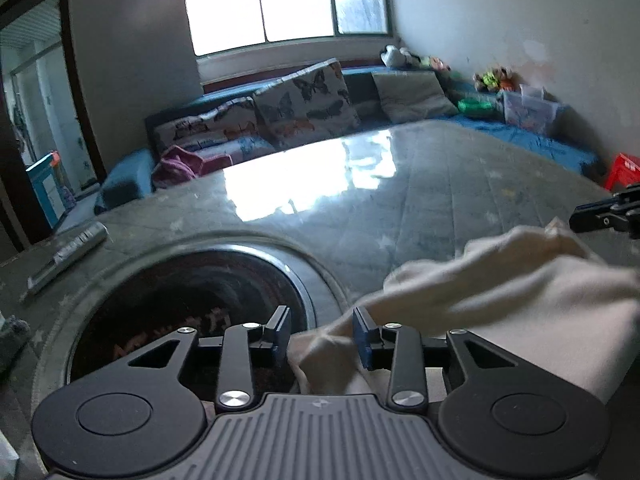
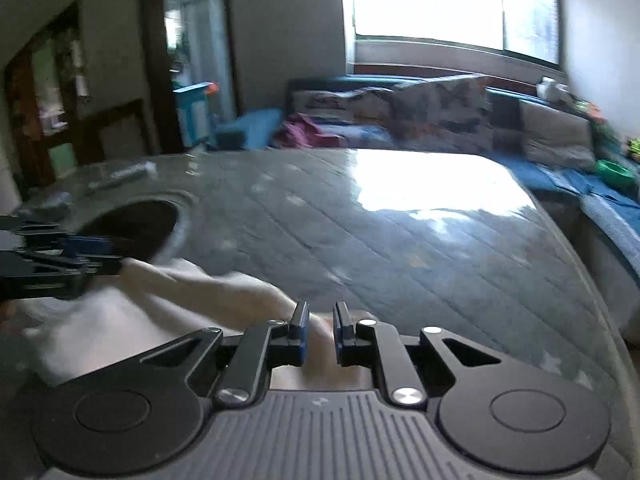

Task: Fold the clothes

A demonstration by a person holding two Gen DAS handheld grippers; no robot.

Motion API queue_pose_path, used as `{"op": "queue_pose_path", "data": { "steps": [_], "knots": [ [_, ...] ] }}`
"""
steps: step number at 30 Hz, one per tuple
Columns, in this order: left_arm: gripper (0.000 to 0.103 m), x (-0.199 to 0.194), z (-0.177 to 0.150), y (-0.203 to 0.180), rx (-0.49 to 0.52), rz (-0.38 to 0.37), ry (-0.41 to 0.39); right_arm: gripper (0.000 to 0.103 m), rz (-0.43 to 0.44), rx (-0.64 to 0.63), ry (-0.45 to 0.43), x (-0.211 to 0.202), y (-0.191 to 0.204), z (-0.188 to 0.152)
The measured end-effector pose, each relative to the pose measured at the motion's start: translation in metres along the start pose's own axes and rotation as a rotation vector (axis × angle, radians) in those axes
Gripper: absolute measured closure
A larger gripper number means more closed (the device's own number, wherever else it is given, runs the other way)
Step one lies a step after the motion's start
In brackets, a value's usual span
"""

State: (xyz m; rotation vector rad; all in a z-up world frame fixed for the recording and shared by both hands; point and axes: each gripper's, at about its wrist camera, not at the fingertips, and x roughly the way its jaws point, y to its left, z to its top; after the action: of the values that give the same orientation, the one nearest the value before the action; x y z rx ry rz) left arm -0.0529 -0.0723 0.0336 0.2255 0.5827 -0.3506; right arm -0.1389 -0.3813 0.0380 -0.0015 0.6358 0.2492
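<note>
Both tongs work one cream cotton garment [image 1: 500, 280]: my left gripper [image 1: 322, 336] stands parted around a corner, my right gripper [image 2: 321, 330] pinches another, keeping the edge taut.

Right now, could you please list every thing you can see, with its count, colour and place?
cloth: one, cream, near table edge between both grippers
table: one, grey, glossy, fills the middle
round opening: one, dark, in table, left of cloth
tube: one, silver, table's far left
cushions: several, butterfly print and grey, on blue sofa behind table
stool: one, red, far right
left gripper: black, jaws apart around cloth
right gripper: black, closed on cloth
</note>
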Motion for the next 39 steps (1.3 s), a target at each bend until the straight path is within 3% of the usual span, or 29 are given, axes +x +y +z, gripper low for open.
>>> {"op": "queue_pose_path", "data": {
  "steps": [4,9,15,26,30,34,39],
  "knots": [
    [0.069,-0.008,0.007,-0.007,-0.012,-0.059,-0.021,0.092,0.090,-0.042,0.029,0.015,0.020,0.013],
    [0.079,-0.003,0.010,-0.028,0.027,-0.169,0.011,0.092,0.087,-0.067,0.095,0.053,0.034,0.020],
    [0.080,0.028,0.012,-0.031,-0.002,-0.150,0.072,0.092,0.077,-0.053,0.130,0.070,0.031,0.018],
    [0.078,0.032,0.009,-0.032,-0.020,-0.124,0.074,0.091,0.117,-0.072,0.037,-0.002,0.033,-0.005],
    [0.078,0.028,0.008,-0.033,-0.023,-0.118,0.068,0.091,0.077,-0.096,0.012,-0.012,0.034,-0.028],
    [0.078,0.011,0.003,-0.033,-0.039,-0.113,0.056,0.091,0.047,-0.039,0.015,-0.010,0.021,-0.046],
    [0.078,-0.032,-0.011,-0.042,-0.011,-0.148,0.003,0.091,0.056,-0.025,-0.063,-0.031,0.022,-0.047]
  ]
}}
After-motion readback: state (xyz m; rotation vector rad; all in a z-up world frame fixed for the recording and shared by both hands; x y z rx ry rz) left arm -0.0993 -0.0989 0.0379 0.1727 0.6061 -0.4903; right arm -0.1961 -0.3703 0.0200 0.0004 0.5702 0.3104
